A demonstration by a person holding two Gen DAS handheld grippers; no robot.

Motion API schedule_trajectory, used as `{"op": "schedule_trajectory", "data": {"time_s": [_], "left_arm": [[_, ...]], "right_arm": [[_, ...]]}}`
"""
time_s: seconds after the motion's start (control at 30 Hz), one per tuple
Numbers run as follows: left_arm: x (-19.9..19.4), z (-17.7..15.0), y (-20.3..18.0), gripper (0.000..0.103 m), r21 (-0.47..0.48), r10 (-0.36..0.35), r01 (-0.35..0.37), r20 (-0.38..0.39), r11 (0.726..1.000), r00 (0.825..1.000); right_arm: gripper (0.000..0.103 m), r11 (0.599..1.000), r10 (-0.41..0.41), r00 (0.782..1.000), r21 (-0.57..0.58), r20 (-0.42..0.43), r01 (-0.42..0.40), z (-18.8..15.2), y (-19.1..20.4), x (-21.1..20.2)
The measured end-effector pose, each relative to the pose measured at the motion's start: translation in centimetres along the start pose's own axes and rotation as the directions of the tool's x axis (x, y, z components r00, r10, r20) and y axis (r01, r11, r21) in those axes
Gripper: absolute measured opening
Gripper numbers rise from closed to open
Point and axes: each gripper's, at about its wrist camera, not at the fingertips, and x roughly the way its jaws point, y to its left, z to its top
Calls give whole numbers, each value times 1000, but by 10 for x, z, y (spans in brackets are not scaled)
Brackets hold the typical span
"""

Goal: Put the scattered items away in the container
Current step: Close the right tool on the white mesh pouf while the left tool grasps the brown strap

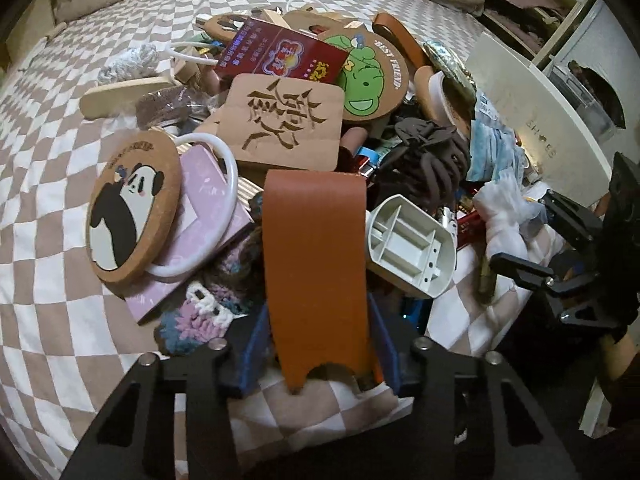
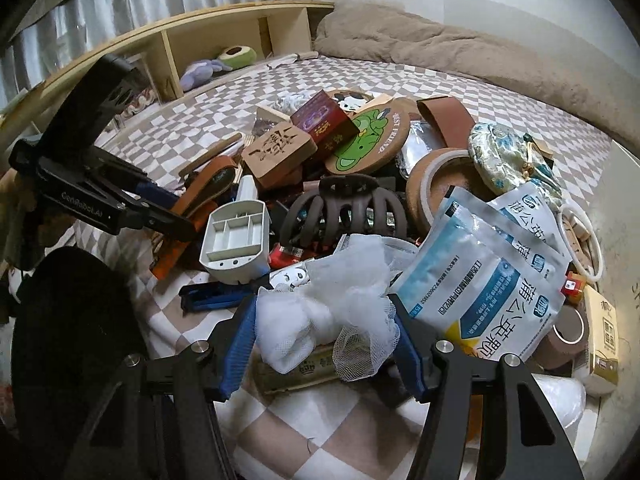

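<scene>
Both grippers grip things at the near edge of a heap of clutter on a checked bed.

The left gripper (image 1: 318, 354) has its jaws closed tight on an orange strap (image 1: 316, 264), which runs up toward the carved wooden tile (image 1: 286, 120). Right of the tile, past the grey tray (image 1: 410, 248), the right gripper (image 2: 326, 344) stands partly open, its pads pressing a white mesh bundle (image 2: 340, 304). The white container (image 1: 536, 120) stands farther right, beyond the heap.
</scene>
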Motion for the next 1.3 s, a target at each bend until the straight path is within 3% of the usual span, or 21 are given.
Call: {"op": "schedule_trajectory", "data": {"time_s": [0.73,1.1,1.3], "left_arm": [[-26,-17,-24,45,-138,121,-100,147,985,982],[-48,-30,-49,45,-176,168,-122,273,977,947],[-68,-33,-64,45,-190,145,-83,340,978,929]], "right_arm": [[63,997,32,999,67,14,-33,-1,-13,-9],[63,995,33,996,90,85,-41,-1,-12,-29],[63,993,13,988,112,152,-30,-2,-11,-53]]}}
